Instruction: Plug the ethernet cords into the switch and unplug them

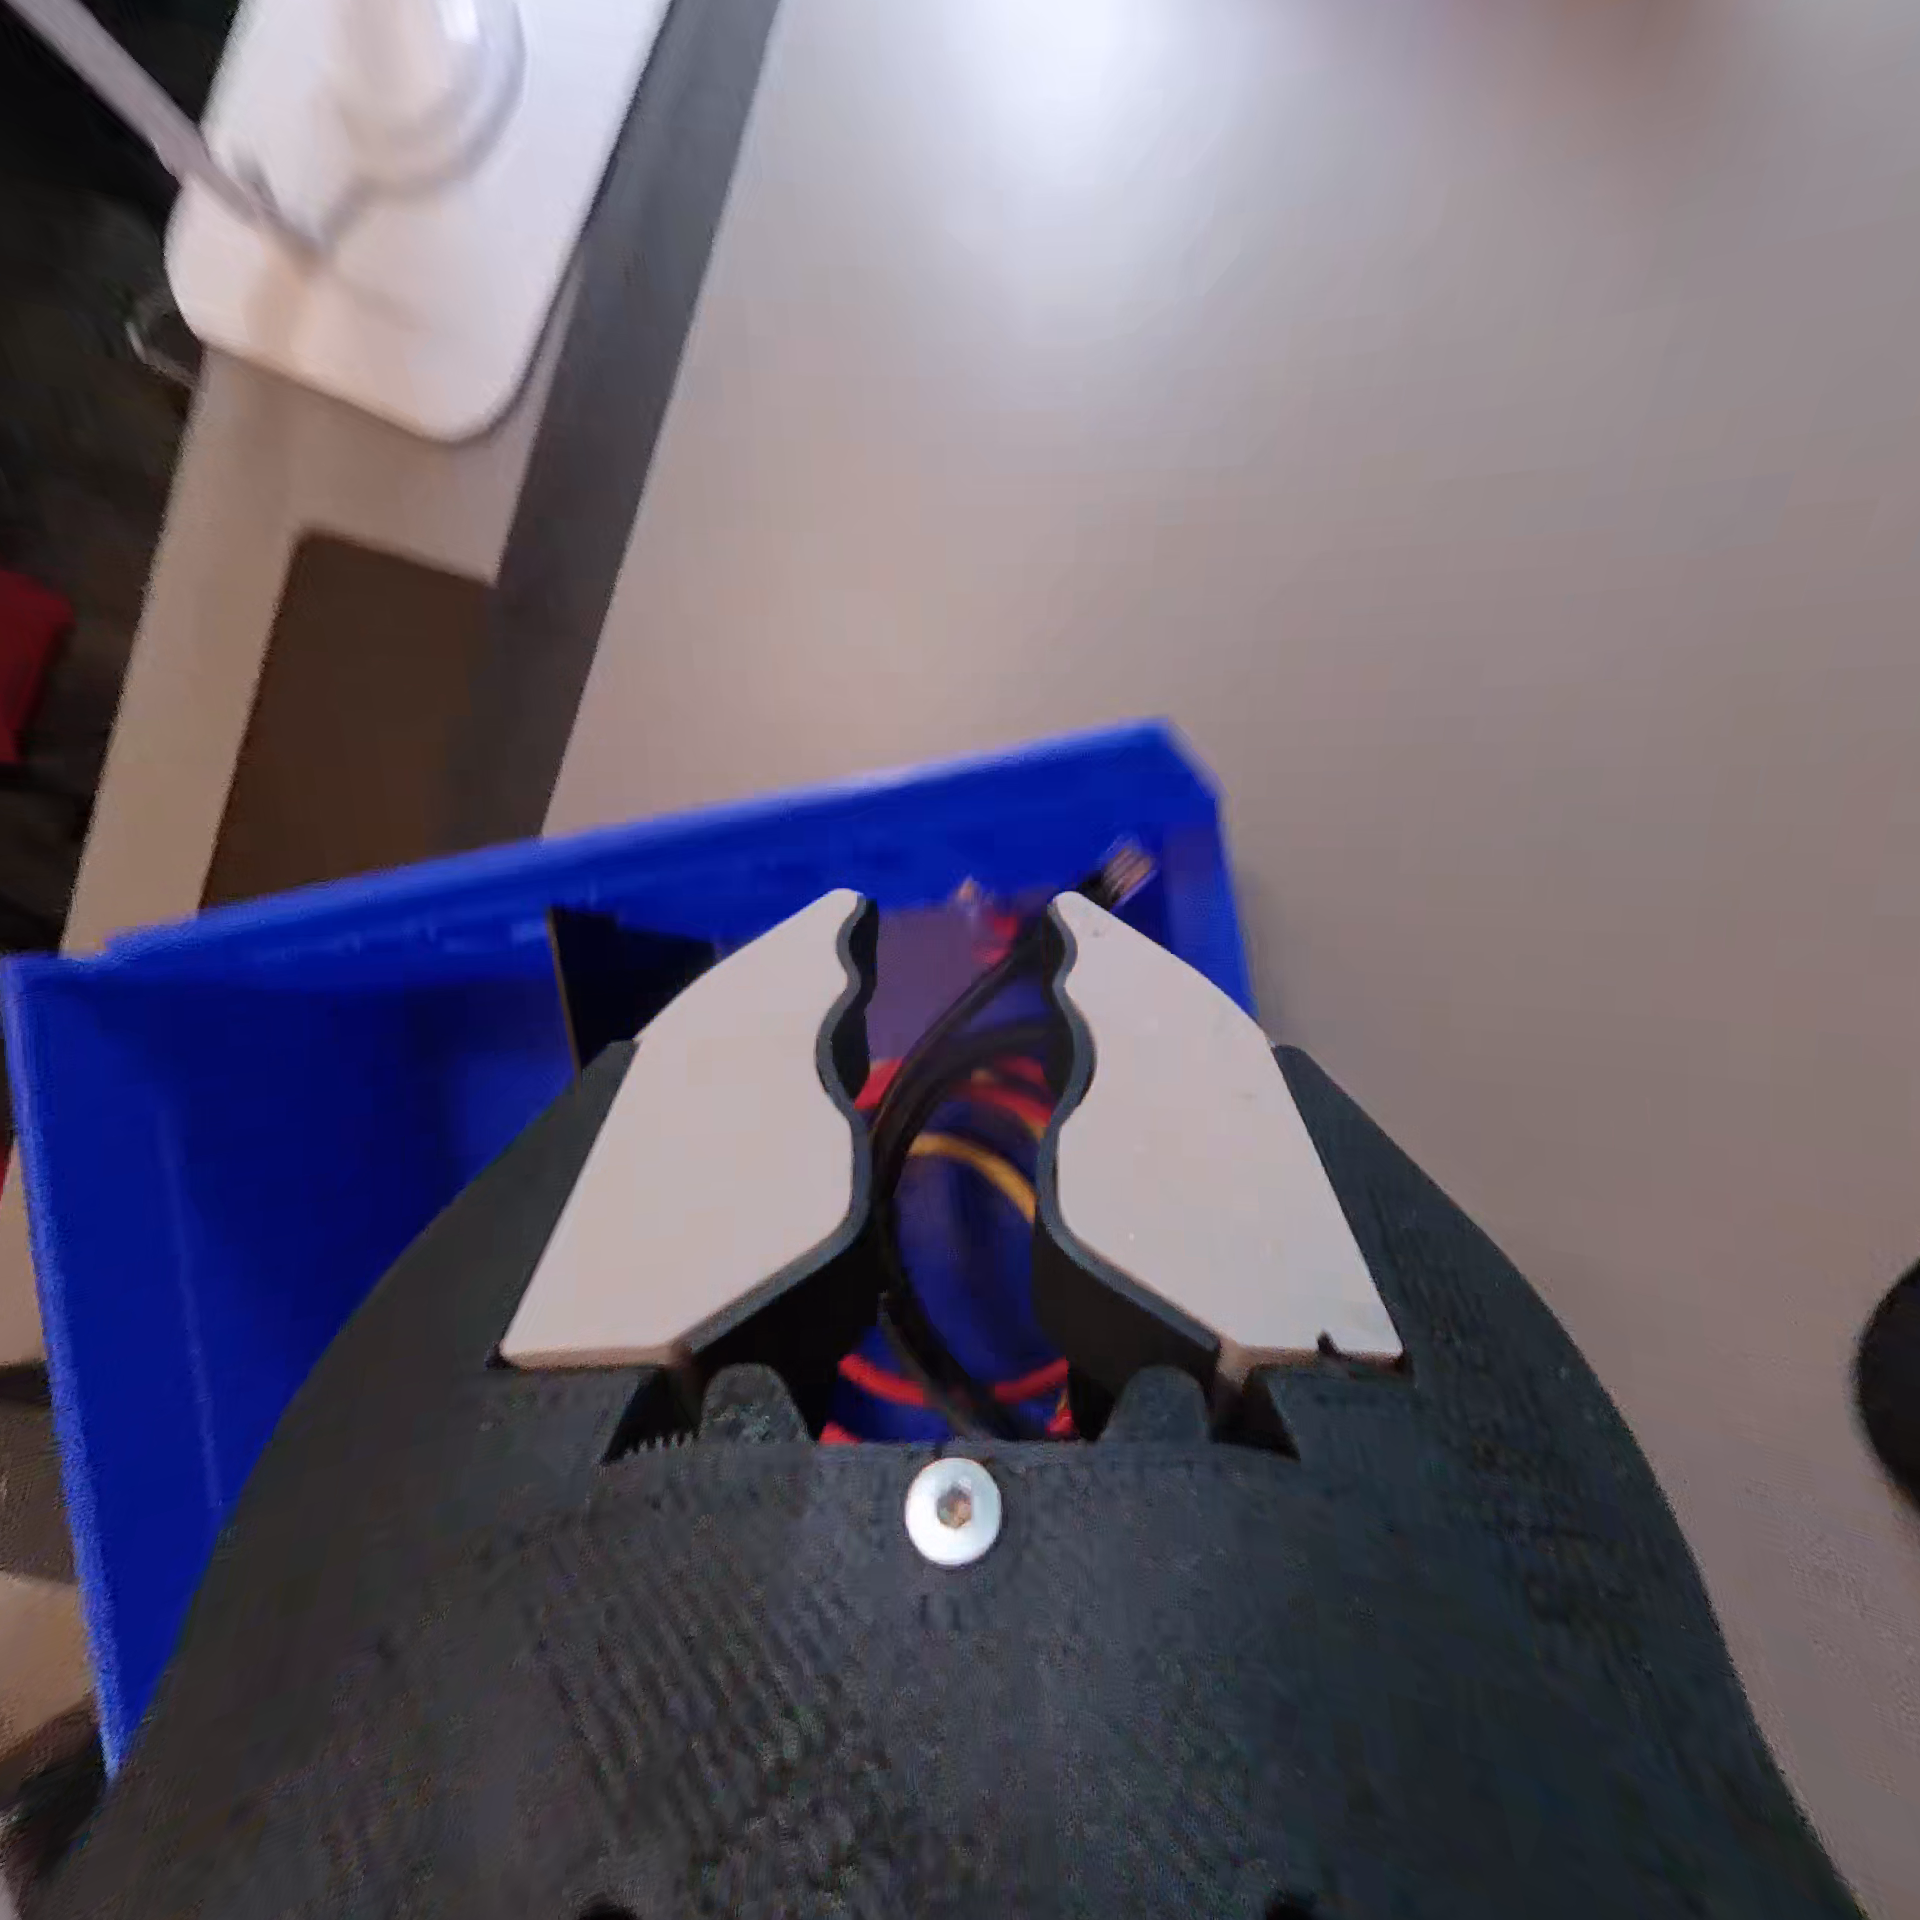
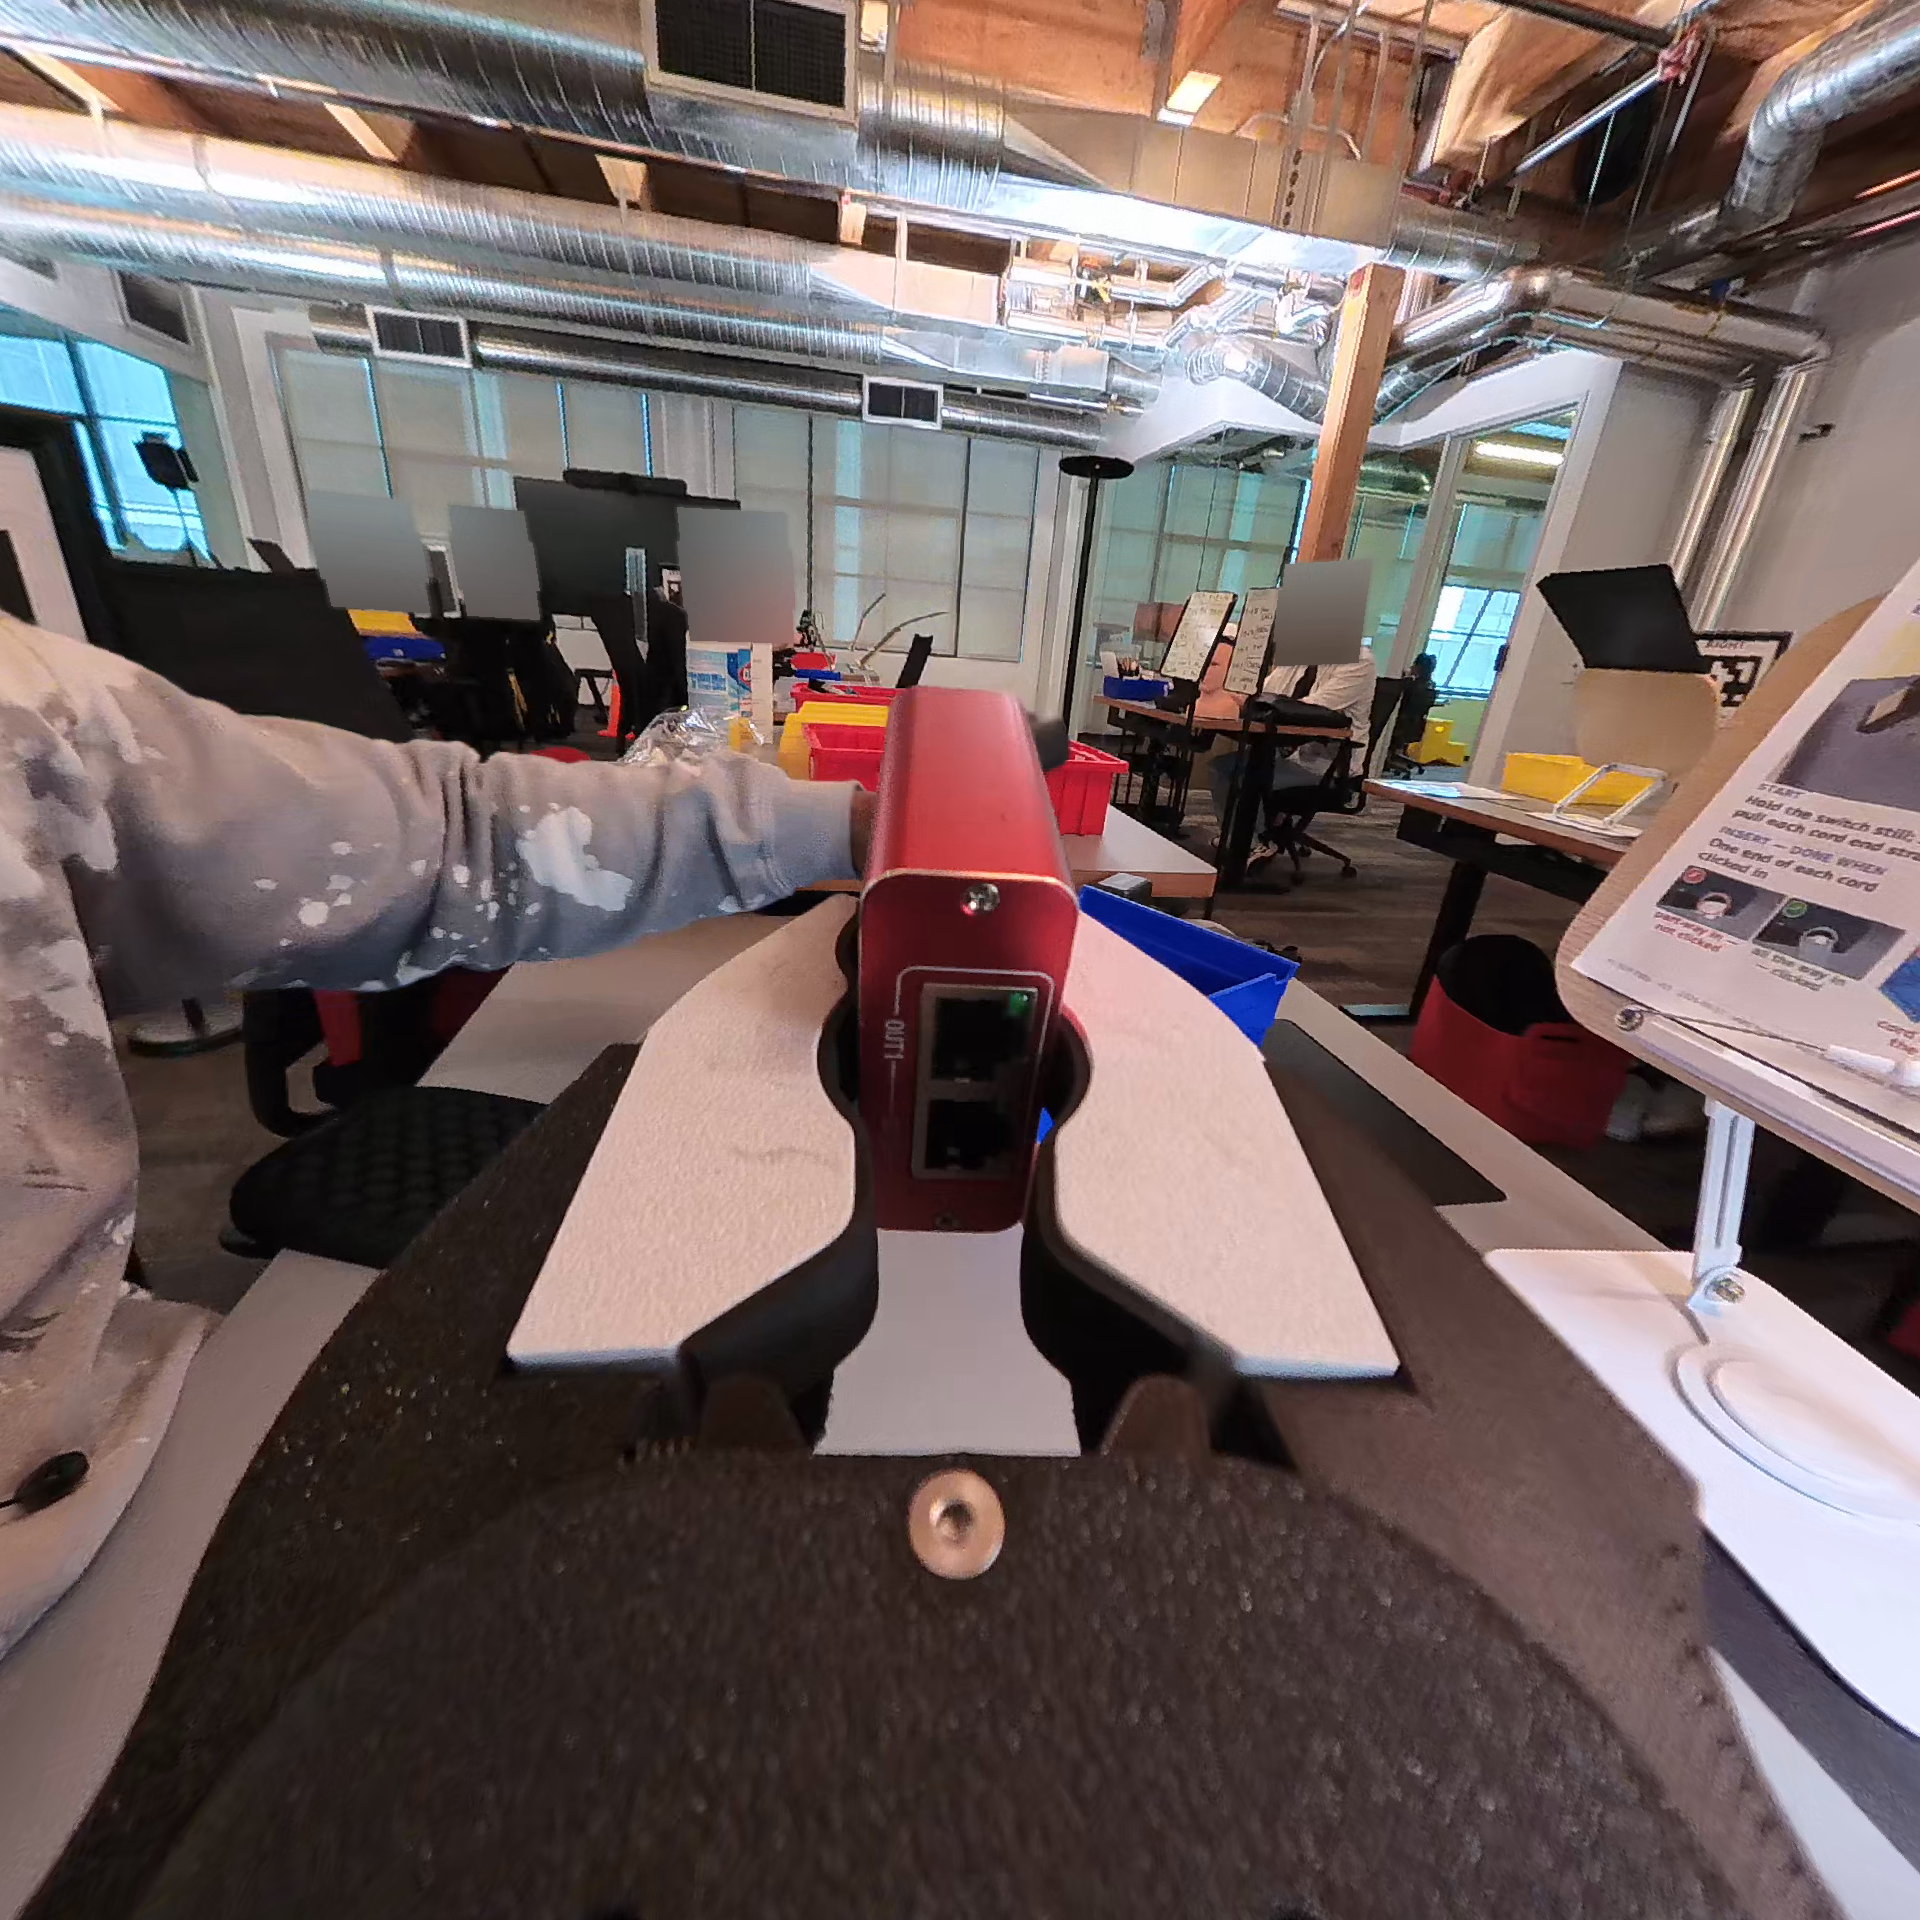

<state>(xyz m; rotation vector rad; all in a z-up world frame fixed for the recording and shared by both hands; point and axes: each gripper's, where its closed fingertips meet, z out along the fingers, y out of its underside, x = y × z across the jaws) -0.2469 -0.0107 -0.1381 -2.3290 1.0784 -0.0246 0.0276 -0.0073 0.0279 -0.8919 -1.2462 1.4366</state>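
In right hand-held gripper [image 2: 958, 1049], red switch [image 2: 966, 935] clamped

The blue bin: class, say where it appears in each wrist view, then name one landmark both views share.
Left wrist view: the blue bin fills the lower left and centre, under the left claw, cords inside.
Right wrist view: only a corner shows right of centre, behind the right claw holding the red switch.
Shared landmark: the pale tabletop.

Your left gripper [image 1: 961, 914] and right gripper [image 2: 956, 935]: black textured bodies, pale grey wavy-edged finger plates, one silver screw [image 2: 956, 1525] each. Your sleeve [image 2: 436, 862]: grey, white-mottled.
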